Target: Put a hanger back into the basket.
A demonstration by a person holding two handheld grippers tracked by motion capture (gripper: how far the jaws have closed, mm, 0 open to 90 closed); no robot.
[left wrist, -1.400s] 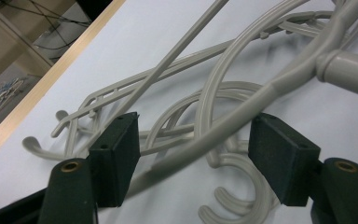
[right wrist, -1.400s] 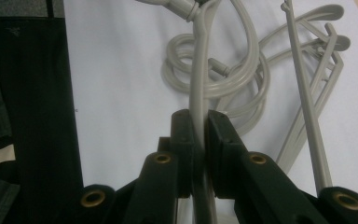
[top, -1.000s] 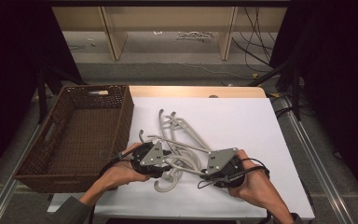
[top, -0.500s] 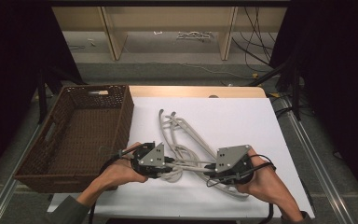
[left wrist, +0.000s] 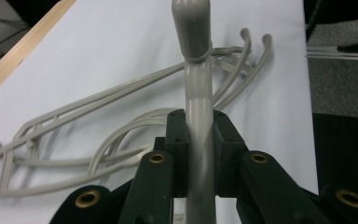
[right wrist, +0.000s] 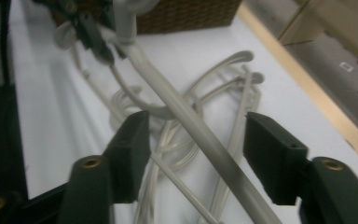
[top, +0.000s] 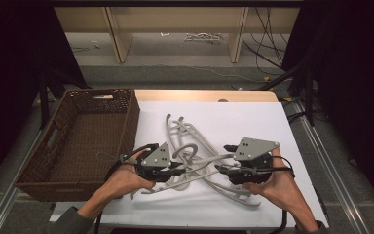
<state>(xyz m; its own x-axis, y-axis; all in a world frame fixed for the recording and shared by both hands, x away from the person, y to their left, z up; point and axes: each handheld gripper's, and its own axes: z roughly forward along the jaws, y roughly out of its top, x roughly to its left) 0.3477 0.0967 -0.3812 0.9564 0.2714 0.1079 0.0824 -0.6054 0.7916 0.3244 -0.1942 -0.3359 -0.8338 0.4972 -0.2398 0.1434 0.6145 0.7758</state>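
We find the left gripper (left wrist: 198, 154) clamped on the bar of a grey hanger (left wrist: 196, 79), pads pressing it from both sides; in the high view that gripper (top: 173, 170) sits near the front of the white table (top: 282, 126), just right of the basket (top: 78, 141). The right gripper (right wrist: 193, 154) has just been opening: its jaws stand wide, the same hanger's (right wrist: 186, 121) bar passing between them untouched. The held hanger (top: 202, 161) spans the gap between the two grippers, above a tangled pile of hangers (top: 185, 134) lying on the table.

Assessment: the hanger looks like thin moulded plastic, light and fairly stiff, smooth enough to swivel in a single grip. Its hook may snag the pile. We judge the straight bar near the neck the soundest hold, as now taken.
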